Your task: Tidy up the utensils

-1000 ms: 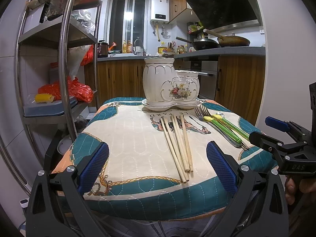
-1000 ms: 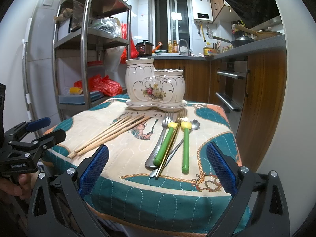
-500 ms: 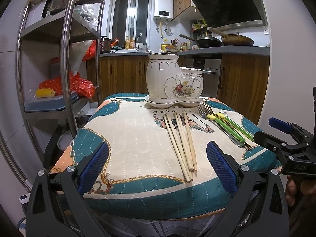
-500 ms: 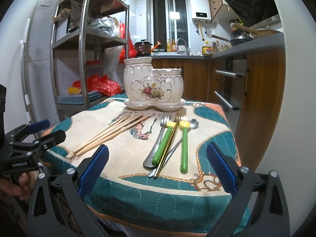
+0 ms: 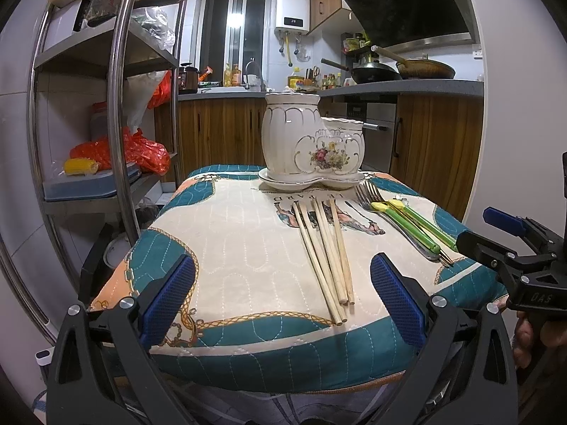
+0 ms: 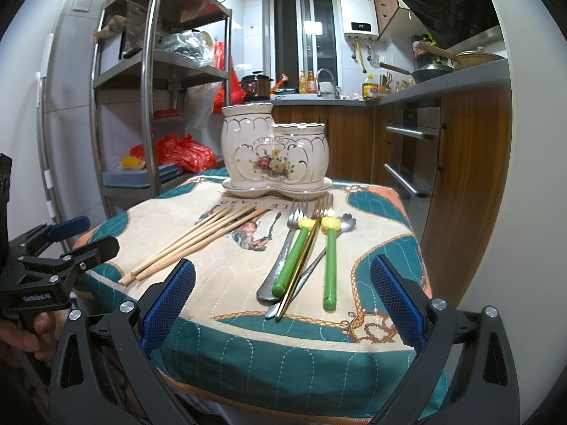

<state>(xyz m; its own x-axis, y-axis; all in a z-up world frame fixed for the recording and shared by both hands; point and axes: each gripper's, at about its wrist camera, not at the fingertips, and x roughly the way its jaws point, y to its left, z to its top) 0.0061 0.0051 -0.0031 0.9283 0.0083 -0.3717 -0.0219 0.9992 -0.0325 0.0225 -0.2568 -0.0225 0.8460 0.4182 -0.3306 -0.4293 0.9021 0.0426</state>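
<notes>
A white floral ceramic utensil holder (image 5: 312, 145) (image 6: 274, 152) with two cups stands on its saucer at the far side of a small cloth-covered table (image 5: 241, 248) (image 6: 372, 255). Several wooden chopsticks (image 5: 324, 251) (image 6: 198, 241) lie in a bundle in front of it. To their right lie metal forks (image 5: 365, 191) (image 6: 296, 212), green-handled utensils (image 5: 407, 225) (image 6: 329, 262) and a spoon (image 6: 345, 221). My left gripper (image 5: 283, 304) hovers open at the table's near edge, just short of the chopstick ends. My right gripper (image 6: 283, 304) is open too, near the handle ends of the green utensils. Neither holds anything.
A steel shelf rack (image 5: 117, 106) (image 6: 149, 99) with red bags stands left of the table. Wooden kitchen cabinets (image 5: 432, 141) and a counter with woks run along the right and back. Each view shows the other gripper, held by a hand, at its side edge.
Both grippers have drifted slightly, so the table and holder shift a little in view. Jaws stay open and the utensils have not moved.
</notes>
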